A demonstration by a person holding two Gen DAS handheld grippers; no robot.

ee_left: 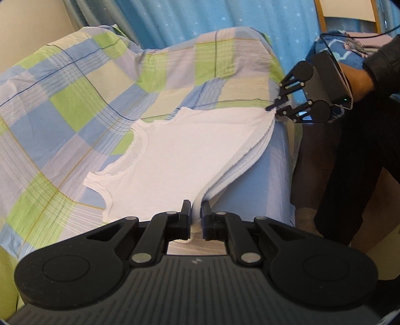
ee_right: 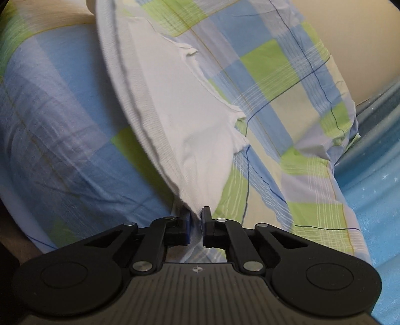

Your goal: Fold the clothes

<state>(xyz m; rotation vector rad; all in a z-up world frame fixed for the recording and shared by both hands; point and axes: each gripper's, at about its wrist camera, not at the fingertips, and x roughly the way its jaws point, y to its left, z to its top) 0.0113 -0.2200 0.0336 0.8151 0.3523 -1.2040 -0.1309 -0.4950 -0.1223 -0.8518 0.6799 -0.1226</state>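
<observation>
A white sleeveless top (ee_left: 180, 160) lies folded on a checked bedsheet (ee_left: 65, 105), its straps pointing left. My left gripper (ee_left: 196, 212) is shut on the near corner of its doubled hem. In the same view my right gripper (ee_left: 276, 106), held by a hand, pinches the far corner of that hem. The right wrist view shows the white top (ee_right: 180, 120) stretching away from my right gripper (ee_right: 196, 216), whose fingers are shut on its corner. The hem edge runs taut between both grippers.
The blue, green and cream checked bedsheet (ee_right: 287, 82) covers the bed. A blue starred curtain (ee_left: 225, 20) hangs behind it. A person's dark sleeve and trouser leg (ee_left: 355, 160) stand at the right of the bed. A wooden chair frame (ee_left: 322, 20) shows at top right.
</observation>
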